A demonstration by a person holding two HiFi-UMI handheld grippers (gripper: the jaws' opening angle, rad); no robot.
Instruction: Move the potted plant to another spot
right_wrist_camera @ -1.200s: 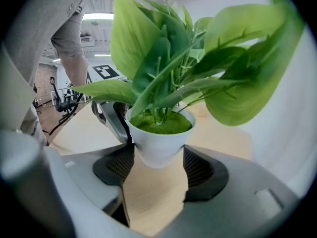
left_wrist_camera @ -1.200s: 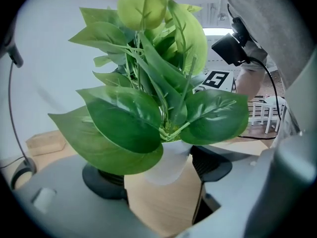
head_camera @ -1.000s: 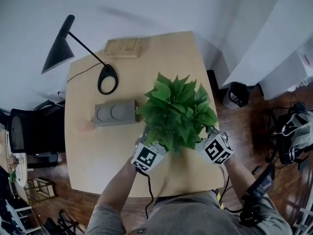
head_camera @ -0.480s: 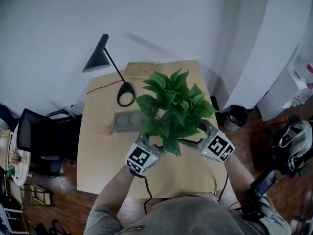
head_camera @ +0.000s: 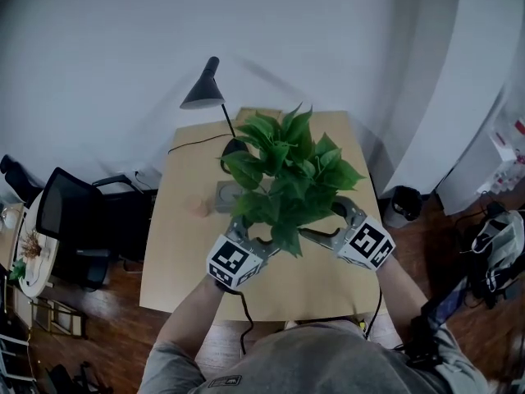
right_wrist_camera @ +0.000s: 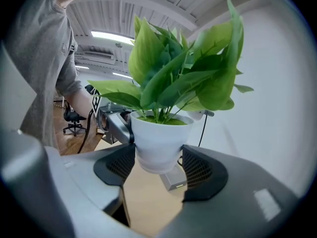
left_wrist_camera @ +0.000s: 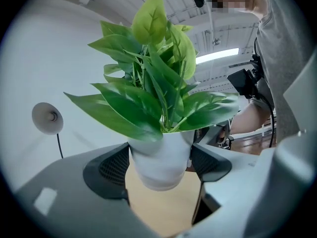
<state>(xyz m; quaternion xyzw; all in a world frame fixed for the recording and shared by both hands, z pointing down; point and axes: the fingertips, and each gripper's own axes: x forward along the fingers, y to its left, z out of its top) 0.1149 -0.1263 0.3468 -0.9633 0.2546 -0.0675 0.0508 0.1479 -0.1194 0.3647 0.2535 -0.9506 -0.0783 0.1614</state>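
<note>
Nothing actually readable anywhere, tbh. Just black-and-white square code patterns on the left marker cube [head_camera: 232,263] and the right marker cube [head_camera: 367,245], with no letters or digits in them. Also a small dark patch on the grey shirt [head_camera: 223,382] and red marks on the white stuff at the far right edge [head_camera: 513,138], both way too tiny to make out.

Potted plant [head_camera: 291,179] between left gripper [head_camera: 248,235], right gripper [head_camera: 335,220], over table [head_camera: 189,257]; lamp [head_camera: 207,93] behind.
</note>
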